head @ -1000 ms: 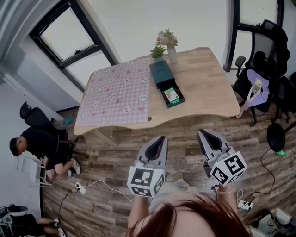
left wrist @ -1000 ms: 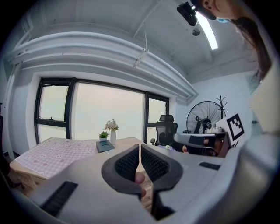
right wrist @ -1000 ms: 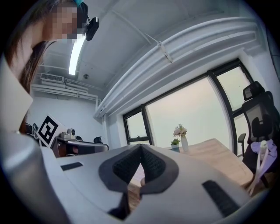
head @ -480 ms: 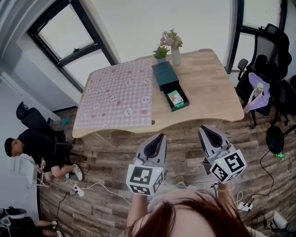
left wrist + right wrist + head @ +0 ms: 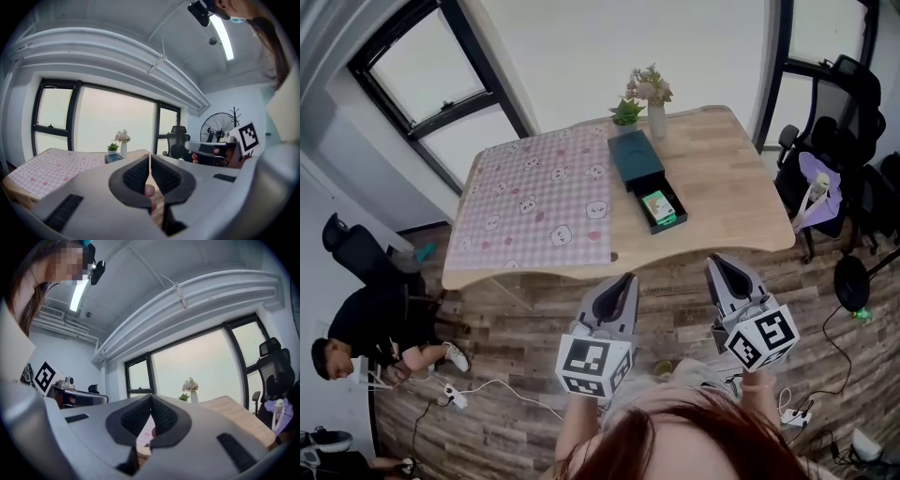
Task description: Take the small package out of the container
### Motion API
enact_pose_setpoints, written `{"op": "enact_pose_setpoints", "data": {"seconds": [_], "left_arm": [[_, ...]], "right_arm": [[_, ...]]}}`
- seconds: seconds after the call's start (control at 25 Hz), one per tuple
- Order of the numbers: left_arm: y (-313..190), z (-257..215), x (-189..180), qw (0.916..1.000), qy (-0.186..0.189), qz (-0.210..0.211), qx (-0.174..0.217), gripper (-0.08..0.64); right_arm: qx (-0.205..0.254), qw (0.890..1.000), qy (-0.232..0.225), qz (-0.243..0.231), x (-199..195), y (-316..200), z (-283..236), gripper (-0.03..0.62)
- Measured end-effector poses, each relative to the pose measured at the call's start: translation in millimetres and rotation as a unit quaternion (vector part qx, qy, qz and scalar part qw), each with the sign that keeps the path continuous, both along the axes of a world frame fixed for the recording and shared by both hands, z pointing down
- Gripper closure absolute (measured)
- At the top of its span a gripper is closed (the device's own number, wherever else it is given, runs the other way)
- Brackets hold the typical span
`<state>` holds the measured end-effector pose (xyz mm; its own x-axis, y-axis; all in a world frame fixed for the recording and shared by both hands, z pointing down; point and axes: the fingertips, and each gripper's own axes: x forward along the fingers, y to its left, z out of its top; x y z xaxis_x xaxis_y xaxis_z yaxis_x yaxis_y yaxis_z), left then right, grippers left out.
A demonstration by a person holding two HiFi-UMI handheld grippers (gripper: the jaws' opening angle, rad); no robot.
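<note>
Since a second ago the light wooden table [image 5: 731, 178] with its pink checked cloth [image 5: 534, 202] sits more centred in head view, and the seated person in black [image 5: 380, 323] has slid down-left. Both grippers hold the same spot in frame. Reads as the wearer walking up, no reach yet.

Grey two-jaw left gripper [image 5: 627, 279]: jaws pressed together, nothing pinched. Grey two-jaw right gripper [image 5: 715, 262]: same, closed and empty. Both hang over the plank floor [image 5: 516, 328], short of the table edge. My read: carry posture for the approach, and the jaws must spread before any grasp.

Small green-and-white package [image 5: 656, 205] lies in the pulled-out tray [image 5: 672, 215] of the dark teal box-shaped container [image 5: 635, 156], right of the cloth, well apart from both grippers. The tray is already open toward the wearer, so access from above looks free.

View differences:
- Only head view shows the package and the tray's inside.
- Left gripper view looks nearly level across the table. The container is just a low dark block [image 5: 114, 158] beside the white vase of flowers [image 5: 123, 143] and the small green potted plant [image 5: 112, 147], with no package visible.
- Right gripper view gets the vase, but I can't make out the container.
- Gripper views confirm pad contact, which head view can't resolve.
</note>
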<state>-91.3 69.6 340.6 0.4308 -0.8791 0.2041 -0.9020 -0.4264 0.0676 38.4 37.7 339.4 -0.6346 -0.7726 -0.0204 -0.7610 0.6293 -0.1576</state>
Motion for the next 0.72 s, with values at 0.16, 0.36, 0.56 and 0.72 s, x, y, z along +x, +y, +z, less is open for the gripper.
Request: {"op": "enact_pose_setpoints", "data": {"seconds": [0.16, 0.36, 0.56, 0.72], "left_arm": [[-7, 2, -7, 1.0, 0.005, 0.004, -0.005, 0.543], [-19, 4, -12, 0.9999, 0.01, 0.009, -0.007, 0.543], [-29, 5, -16, 0.9998, 0.015, 0.008, -0.007, 0.543], [-37, 7, -17, 0.9997, 0.023, 0.001, -0.005, 0.543]], "right_arm": [[-0.003, 1.0, 0.026, 0.009, -8, -6, 2, 0.592], [-0.007, 0.999, 0.035, 0.013, -14, -17, 5, 0.592], [-0.004, 0.999, 0.043, 0.01, -20, -26, 4, 0.592], [-0.005, 0.999, 0.049, 0.008, -22, -34, 7, 0.592]]}}
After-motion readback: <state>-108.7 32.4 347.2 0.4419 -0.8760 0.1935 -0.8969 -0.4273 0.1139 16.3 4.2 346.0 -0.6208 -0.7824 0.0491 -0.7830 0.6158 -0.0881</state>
